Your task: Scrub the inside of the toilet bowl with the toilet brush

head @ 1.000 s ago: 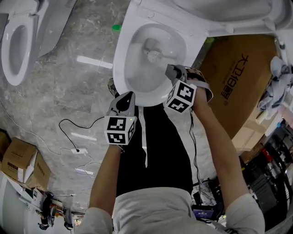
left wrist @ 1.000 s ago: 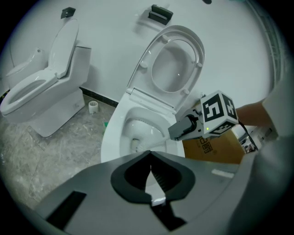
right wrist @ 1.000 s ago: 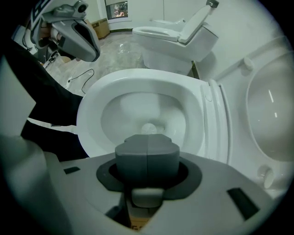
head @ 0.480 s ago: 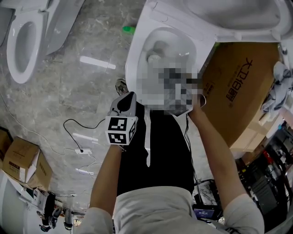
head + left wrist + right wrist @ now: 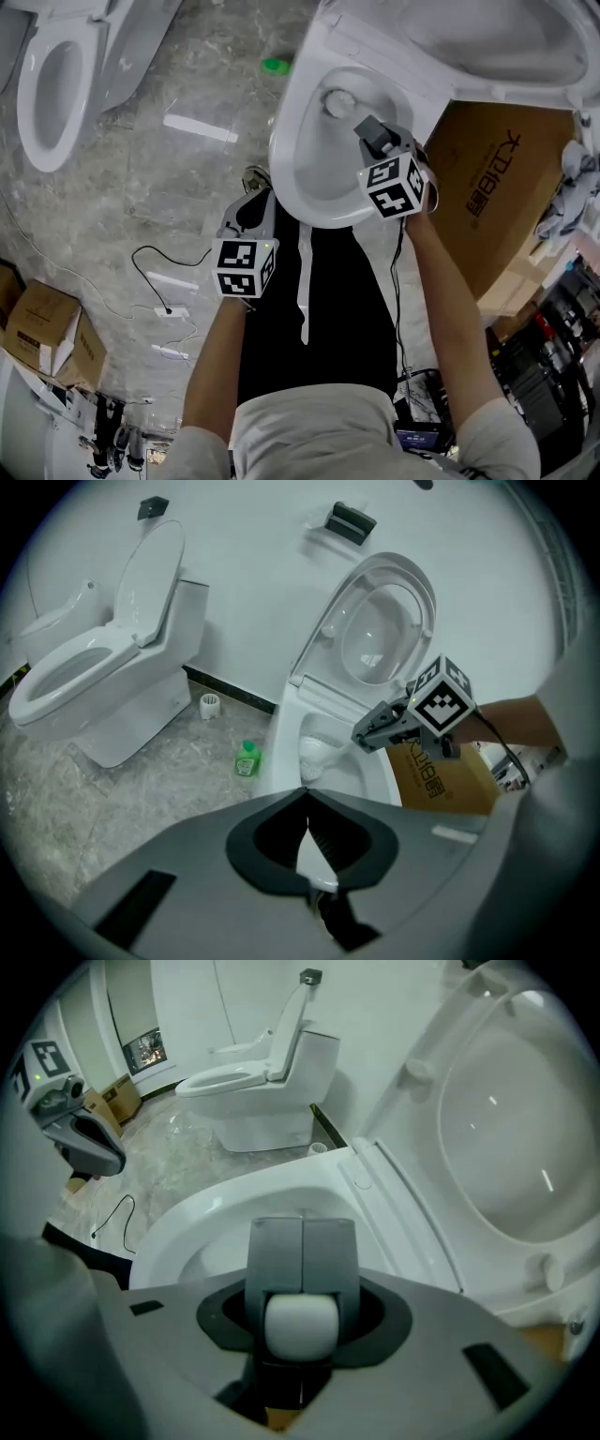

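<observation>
The white toilet bowl [image 5: 289, 159] stands open, its lid [image 5: 487, 42] raised behind it. My right gripper [image 5: 367, 127] hangs over the bowl's right side, shut on the white handle of the toilet brush [image 5: 300, 1324]. The brush head [image 5: 339, 101] sits low at the back of the bowl, also seen as the brush head [image 5: 314, 756] in the left gripper view beyond the right gripper [image 5: 367, 735]. My left gripper [image 5: 262, 197] hovers just outside the bowl's front left rim, shut, with nothing in it.
A second toilet [image 5: 52, 84] stands to the left. A green bottle [image 5: 276, 66] lies on the marble floor beside the bowl. A cardboard box [image 5: 492, 187] leans at the bowl's right. Cables [image 5: 155, 281] and a small box [image 5: 37, 333] lie at the left.
The right gripper has pushed the brush head from the middle of the bowl toward its back. The left gripper has stayed near the front rim.
</observation>
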### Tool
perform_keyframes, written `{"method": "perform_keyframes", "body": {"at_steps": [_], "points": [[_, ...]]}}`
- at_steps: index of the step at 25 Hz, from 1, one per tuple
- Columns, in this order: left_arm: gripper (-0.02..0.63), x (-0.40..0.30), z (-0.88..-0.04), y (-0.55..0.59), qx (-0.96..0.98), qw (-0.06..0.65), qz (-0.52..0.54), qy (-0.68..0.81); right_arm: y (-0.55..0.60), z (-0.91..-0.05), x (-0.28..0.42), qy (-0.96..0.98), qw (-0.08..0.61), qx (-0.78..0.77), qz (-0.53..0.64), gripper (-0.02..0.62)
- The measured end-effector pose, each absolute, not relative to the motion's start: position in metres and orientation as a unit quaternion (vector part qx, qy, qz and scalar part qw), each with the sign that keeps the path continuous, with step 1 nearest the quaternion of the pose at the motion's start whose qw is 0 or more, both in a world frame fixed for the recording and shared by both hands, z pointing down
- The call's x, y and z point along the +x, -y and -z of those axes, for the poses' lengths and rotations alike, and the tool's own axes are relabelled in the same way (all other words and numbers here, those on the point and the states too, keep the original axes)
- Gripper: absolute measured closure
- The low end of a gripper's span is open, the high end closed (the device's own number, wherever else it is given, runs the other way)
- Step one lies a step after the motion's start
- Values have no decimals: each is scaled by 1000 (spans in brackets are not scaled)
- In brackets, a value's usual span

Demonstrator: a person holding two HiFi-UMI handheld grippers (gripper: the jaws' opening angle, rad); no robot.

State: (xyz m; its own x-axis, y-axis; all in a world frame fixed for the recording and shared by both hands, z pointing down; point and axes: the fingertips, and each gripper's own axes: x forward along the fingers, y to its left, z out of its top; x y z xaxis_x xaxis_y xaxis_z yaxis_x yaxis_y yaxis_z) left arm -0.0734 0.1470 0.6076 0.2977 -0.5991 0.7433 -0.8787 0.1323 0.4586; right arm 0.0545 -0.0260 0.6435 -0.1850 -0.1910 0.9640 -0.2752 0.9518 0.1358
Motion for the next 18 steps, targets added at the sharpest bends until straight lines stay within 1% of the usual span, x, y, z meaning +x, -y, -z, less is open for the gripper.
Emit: {"method": "perform_keyframes", "body": {"at_steps": [10, 13, 18], "points": [[597, -56, -606, -135, 649, 485, -143, 569, 37, -638, 88, 761, 619, 185, -59, 439], [597, -52, -601, -130, 651, 480, -143, 570, 33, -632, 95, 766, 608, 196, -68, 439], [597, -50, -584, -125, 657, 472, -145, 570, 20, -612, 108, 776, 569, 240, -129, 439]]}}
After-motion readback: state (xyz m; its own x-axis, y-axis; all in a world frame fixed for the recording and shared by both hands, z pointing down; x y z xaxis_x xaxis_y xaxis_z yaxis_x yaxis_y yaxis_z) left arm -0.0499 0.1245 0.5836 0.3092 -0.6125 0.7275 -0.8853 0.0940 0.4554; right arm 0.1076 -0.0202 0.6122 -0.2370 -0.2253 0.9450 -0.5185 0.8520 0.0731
